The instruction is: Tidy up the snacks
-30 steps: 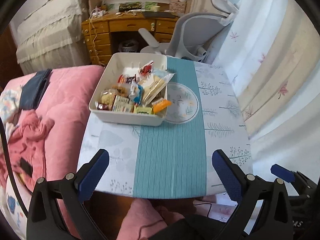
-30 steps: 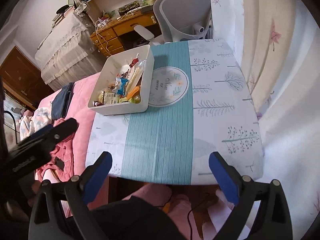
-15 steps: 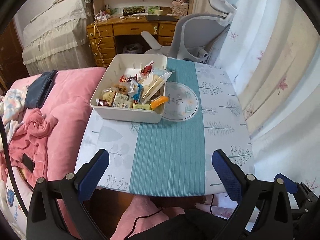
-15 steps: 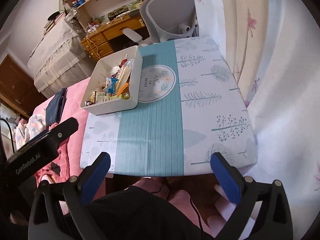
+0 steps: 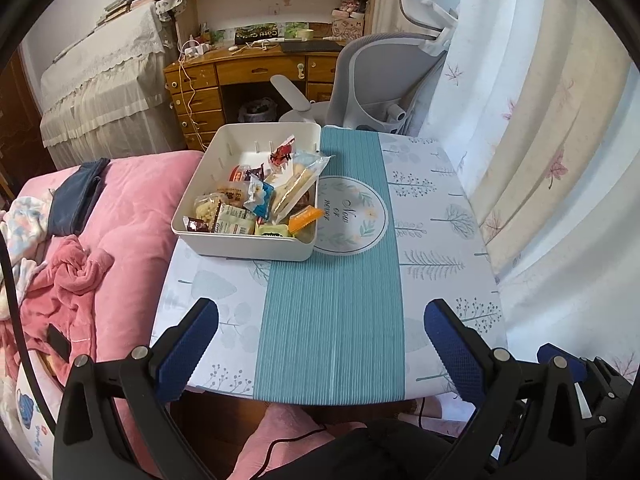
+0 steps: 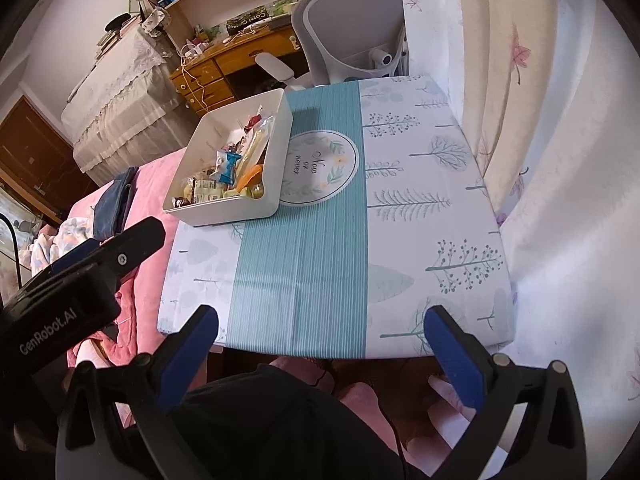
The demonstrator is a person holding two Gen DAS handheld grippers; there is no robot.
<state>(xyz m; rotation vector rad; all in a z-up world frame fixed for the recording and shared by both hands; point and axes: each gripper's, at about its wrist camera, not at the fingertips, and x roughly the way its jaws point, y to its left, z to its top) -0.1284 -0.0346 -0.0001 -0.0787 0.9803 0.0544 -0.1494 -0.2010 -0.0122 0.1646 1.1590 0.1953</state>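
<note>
Pink bed (image 5: 132,216) on the left, curtains (image 5: 560,160) on the right, small table (image 5: 440,248) between them under a tree-print cloth with a teal stripe (image 5: 332,312) down the middle. Grey office chair (image 5: 384,76) and wooden desk (image 5: 248,68) sit behind the table's far end. White bin (image 5: 244,246) sits on the table's far-left part, just beside the round printed medallion (image 5: 352,216), its right edge over the teal stripe. Snacks (image 5: 256,200) are all piled inside the bin: mixed wrappers, a long clear packet (image 5: 294,186) leaning on the right wall, an orange piece (image 5: 305,217) at the near-right corner. Left gripper (image 5: 322,350) hangs over the table's near edge, jaws spread wide, nothing between them. Right gripper (image 6: 320,354) is beside it at the same edge, jaws likewise spread and empty. Both are well apart from the bin.
</note>
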